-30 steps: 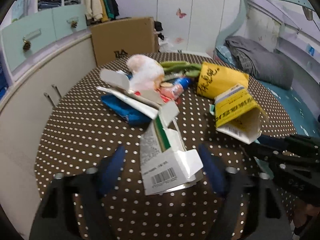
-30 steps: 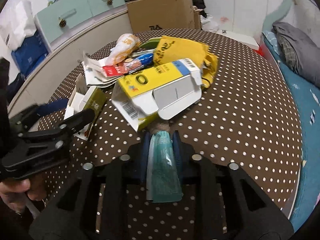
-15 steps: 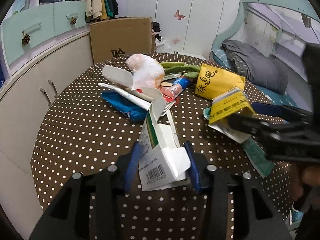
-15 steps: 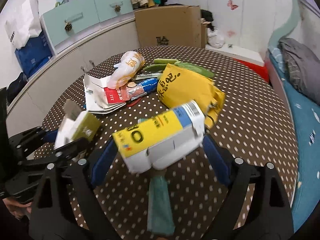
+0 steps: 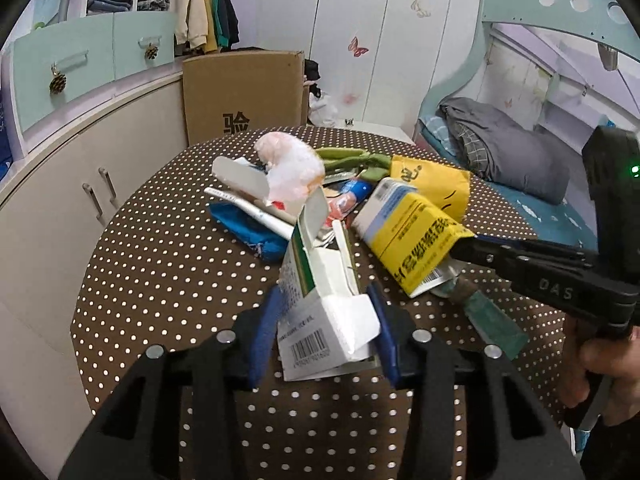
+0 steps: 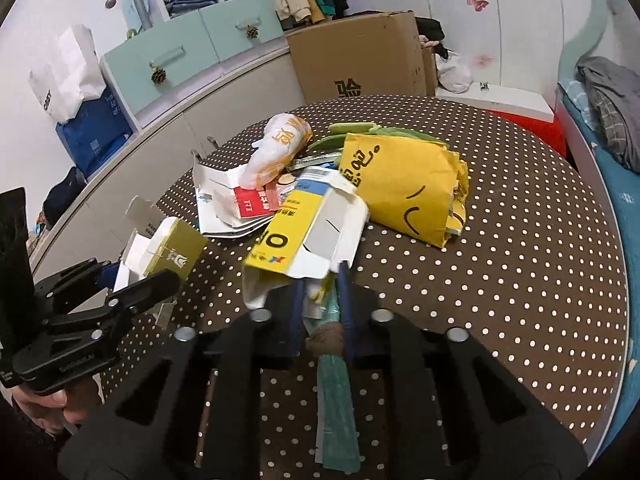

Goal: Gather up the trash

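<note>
I hold one piece of trash in each gripper, so that both can go to the heap in one move. My left gripper (image 5: 326, 312) is closed on the white and green carton (image 5: 320, 300); its blue pads press the two side walls near the barcode end, and the open flaps point away from me toward the trash pile (image 5: 304, 192). I judge this grip is low on the carton because the flaps are too soft to hold.

My right gripper (image 6: 320, 292) is almost fully closed. It pinches the torn lower edge of the yellow box (image 6: 304, 236) together with a green wrapper (image 6: 334, 400), which hangs back under the gripper toward me. The yellow box leans forward, with its far end over the near side of the pile; I cannot tell if it touches the yellow paper bag (image 6: 404, 188) beside it.

Both grippers are held low over the dotted table (image 6: 500, 300), on the near side of the pile, and point at it from slightly different angles. The left one is to the left of the yellow box, close but apart.
</note>
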Demonstrator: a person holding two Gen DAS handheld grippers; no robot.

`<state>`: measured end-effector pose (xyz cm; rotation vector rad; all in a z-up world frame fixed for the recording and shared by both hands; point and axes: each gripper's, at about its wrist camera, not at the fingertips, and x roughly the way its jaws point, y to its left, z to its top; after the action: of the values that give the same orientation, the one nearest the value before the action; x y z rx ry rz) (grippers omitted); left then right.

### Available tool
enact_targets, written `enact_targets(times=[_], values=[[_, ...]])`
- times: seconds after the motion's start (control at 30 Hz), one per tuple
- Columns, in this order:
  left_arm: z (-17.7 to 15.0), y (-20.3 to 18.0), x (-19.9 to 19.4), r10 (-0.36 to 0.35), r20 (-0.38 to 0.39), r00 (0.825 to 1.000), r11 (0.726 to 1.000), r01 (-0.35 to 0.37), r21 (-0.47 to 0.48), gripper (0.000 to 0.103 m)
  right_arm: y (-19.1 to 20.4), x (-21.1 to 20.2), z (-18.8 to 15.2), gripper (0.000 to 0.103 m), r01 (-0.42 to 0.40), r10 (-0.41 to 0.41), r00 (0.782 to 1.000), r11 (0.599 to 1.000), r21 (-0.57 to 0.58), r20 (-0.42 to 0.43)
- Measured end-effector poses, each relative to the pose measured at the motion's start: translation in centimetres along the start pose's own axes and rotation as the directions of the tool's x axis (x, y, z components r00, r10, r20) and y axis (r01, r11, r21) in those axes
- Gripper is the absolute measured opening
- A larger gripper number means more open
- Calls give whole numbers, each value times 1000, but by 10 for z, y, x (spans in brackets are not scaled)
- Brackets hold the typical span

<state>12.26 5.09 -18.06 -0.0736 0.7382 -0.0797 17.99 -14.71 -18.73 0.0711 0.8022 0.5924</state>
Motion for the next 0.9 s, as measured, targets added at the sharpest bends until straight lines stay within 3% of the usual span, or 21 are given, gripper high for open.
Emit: enact_targets(times=[0.2,0.33,0.57,0.9], values=[[1,-4,-4,-2,15,1000,1000,2,-1,42,-4,-2,-1,8,12,-13,999,999,32,33],[5,-4,-12,-2,40,999,1000,2,-7,42,-3,-23,2,3,-1,-3,994,999,34,108],[20,-14,-30,-25,94,995,1000,25,7,42,-8,-59,14,3,-12,8,986,1000,25,164],[59,-66,-36,-124,140,982,990,113,84,42,-41,-132,23,3,34,-49,959,998,58,280]])
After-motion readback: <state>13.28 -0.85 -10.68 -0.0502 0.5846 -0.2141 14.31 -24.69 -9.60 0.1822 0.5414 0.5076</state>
